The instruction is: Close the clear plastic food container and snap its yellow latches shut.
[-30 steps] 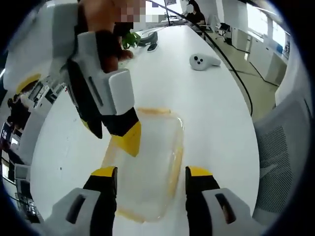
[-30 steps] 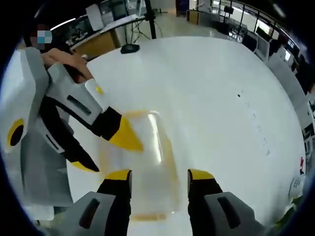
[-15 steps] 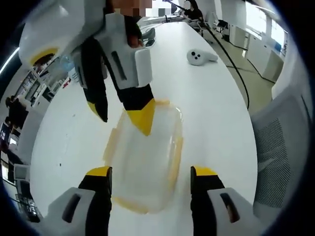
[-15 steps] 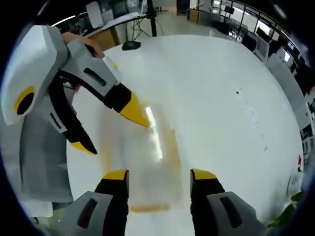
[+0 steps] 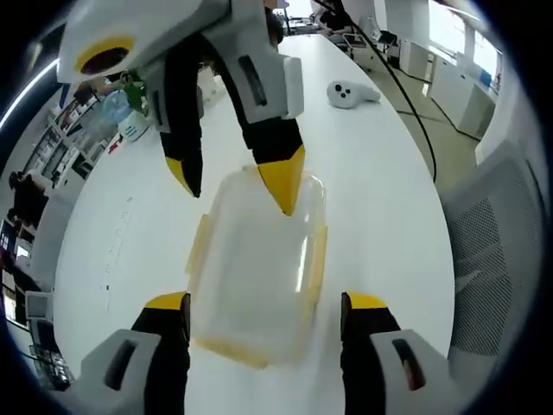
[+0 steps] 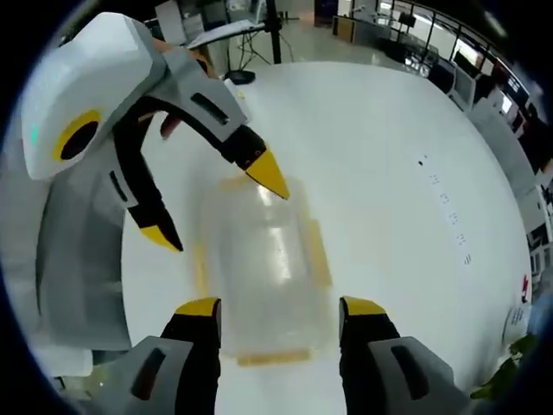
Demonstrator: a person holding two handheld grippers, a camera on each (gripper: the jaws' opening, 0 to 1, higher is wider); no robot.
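- While both grippers hovered apart-jawed, the clear rectangular plastic food container (image 5: 255, 277) with yellow latches (image 5: 318, 259) sat on the white table (image 5: 380, 181).
- Left gripper (image 5: 263, 303) and right gripper (image 6: 281, 307) held nothing.
- Beyond the container lay a white controller (image 5: 352, 92); a mesh chair (image 5: 492, 251) stood beside it.

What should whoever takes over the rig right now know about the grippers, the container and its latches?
Left gripper: open, empty, jaws either side of the near end of the clear container.
Right gripper: open, empty, at the opposite end.
The container sits on the white table, lid apparently on top.
The yellow latches look splayed outward, apparently unsnapped.
Left to do: press each latch down until it snaps shut, then check all sides.
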